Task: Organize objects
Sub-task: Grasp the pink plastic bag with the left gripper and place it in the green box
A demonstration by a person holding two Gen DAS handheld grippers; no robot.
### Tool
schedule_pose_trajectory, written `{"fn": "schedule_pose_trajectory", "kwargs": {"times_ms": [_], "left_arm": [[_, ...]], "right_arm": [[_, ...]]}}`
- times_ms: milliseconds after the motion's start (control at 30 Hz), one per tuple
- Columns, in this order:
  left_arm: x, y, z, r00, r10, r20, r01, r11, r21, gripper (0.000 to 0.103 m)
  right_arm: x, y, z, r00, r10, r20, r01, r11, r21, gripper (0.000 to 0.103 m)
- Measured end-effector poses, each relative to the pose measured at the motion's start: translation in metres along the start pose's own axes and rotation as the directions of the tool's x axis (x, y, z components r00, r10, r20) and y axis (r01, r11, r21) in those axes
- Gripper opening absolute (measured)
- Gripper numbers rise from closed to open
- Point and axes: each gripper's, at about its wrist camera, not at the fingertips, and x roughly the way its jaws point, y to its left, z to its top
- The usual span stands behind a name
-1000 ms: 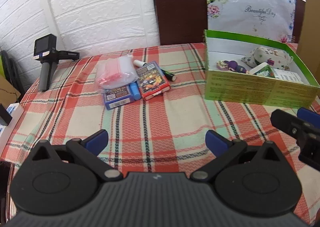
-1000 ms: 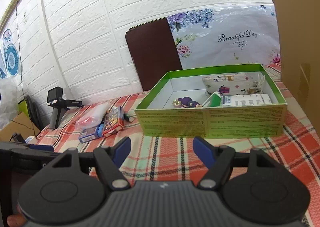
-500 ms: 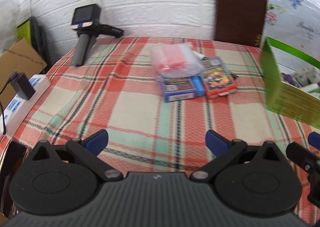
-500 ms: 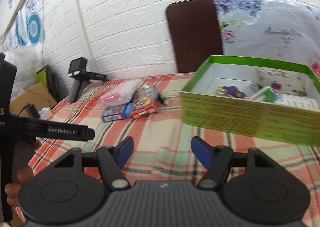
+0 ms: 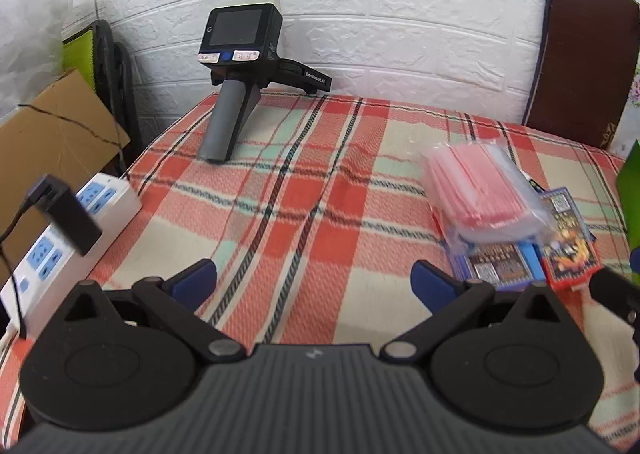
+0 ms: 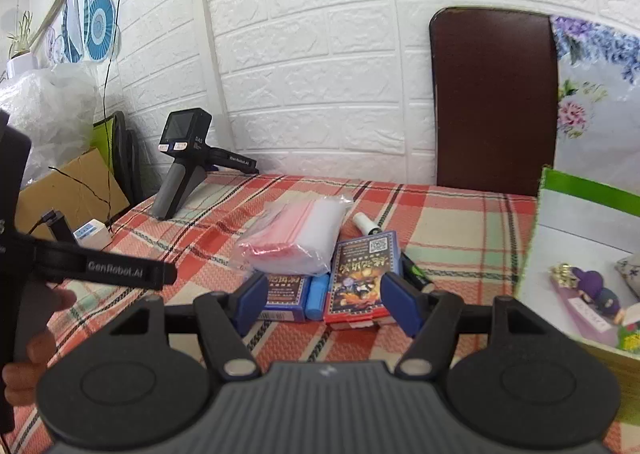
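**Small pile still on the cloth, box only partly filled**

From the left wrist we see our left gripper [image 5: 314,278] with its blue pads spread wide and nothing between them, hovering over bare plaid tablecloth [image 5: 304,190]. The loose items lie ahead and to the right of it: a clear bag of pink sheets [image 5: 482,190] resting on top of a blue card box [image 5: 498,264], with a red card box [image 5: 568,250] just beside that. A sliver of the green box [image 5: 632,190] shows at the right edge. At the back of the table a spare handheld gripper [image 5: 236,86] stands on its grip, and a white power strip [image 5: 60,238] sits off the table's left side.

From the right wrist, our right gripper [image 6: 324,300] is likewise spread and empty, and it points straight at the pile: the blue and red card boxes sit just beyond its pads, a small blue tube [image 6: 318,292] lies between them, and the bag rests on the blue one. A white-capped tube [image 6: 366,223] and a dark pen-like item [image 6: 416,274] lie behind the red box. To the right, the green box holds a purple figurine [image 6: 592,290] and part of a floral pouch [image 6: 630,268].

We judge the tidying to be partway through: some things are already in the box, while the bag, both card boxes and the small tubes remain out on the cloth. The right gripper looks best placed to take one of the card boxes next.
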Motion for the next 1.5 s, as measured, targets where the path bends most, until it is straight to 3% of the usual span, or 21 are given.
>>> {"fn": "schedule_pose_trajectory", "kwargs": {"times_ms": [267,600,667,800,933,1033,1100,1167,1200,1233,1367,1433,1500], "left_arm": [[0.034,-0.001,0.015,0.999,0.012,-0.038,-0.013,1.0,-0.014,0.103],[0.057,-0.002,0.03,0.998,-0.049,-0.03,0.048,0.998,-0.029,0.103],[0.065,0.002,0.032,0.995,-0.076,-0.058,0.073,0.996,-0.051,0.103],[0.063,0.005,0.044,0.986,-0.164,-0.011,0.163,0.985,-0.064,0.096],[0.07,-0.001,0.058,0.958,-0.286,-0.029,0.281,0.952,-0.122,0.096],[0.077,-0.017,0.059,0.936,-0.35,-0.044,0.345,0.934,-0.093,0.096],[0.089,-0.025,0.056,0.893,-0.445,-0.075,0.437,0.894,-0.101,0.093],[0.101,-0.029,0.053,0.827,-0.556,-0.09,0.539,0.828,-0.155,0.079],[0.103,-0.03,0.052,0.793,-0.601,-0.097,0.579,0.794,-0.187,0.064],[0.098,-0.033,0.051,0.811,-0.579,-0.081,0.56,0.809,-0.177,0.063],[0.056,-0.043,0.048,0.837,-0.547,-0.001,0.547,0.836,-0.036,0.058],[0.03,-0.049,0.048,0.837,-0.546,0.043,0.545,0.838,0.025,0.058],[0.01,-0.058,0.048,0.822,-0.565,0.067,0.563,0.825,0.053,0.058]], "right_arm": [[0.033,0.003,0.008,1.0,0.018,-0.004,-0.018,0.999,-0.051,0.065],[0.055,-0.002,0.021,0.999,0.052,0.008,-0.051,0.998,-0.035,0.066],[0.057,-0.001,0.02,0.998,0.058,0.005,-0.058,0.997,-0.052,0.066],[0.065,0.001,0.019,0.998,0.068,-0.006,-0.068,0.995,-0.073,0.067],[0.078,0.001,0.019,0.995,0.09,-0.036,-0.093,0.992,-0.086,0.068],[0.089,0.003,0.019,0.994,0.101,-0.052,-0.106,0.989,-0.1,0.071],[0.097,0.003,0.018,0.992,0.116,-0.058,-0.121,0.988,-0.096,0.071],[0.105,0.006,0.016,0.989,0.137,-0.059,-0.143,0.984,-0.111,0.069],[0.108,0.01,0.016,0.989,0.134,-0.063,-0.141,0.983,-0.119,0.061],[0.109,0.013,0.017,0.988,0.136,-0.069,-0.144,0.982,-0.126,0.054],[0.088,0.018,0.019,0.99,0.138,-0.01,-0.138,0.985,-0.1,0.046],[0.067,0.023,0.018,0.991,0.123,0.053,-0.115,0.985,-0.124,0.046],[0.045,0.025,0.017,0.99,0.09,0.108,-0.076,0.989,-0.131,0.046]]}}
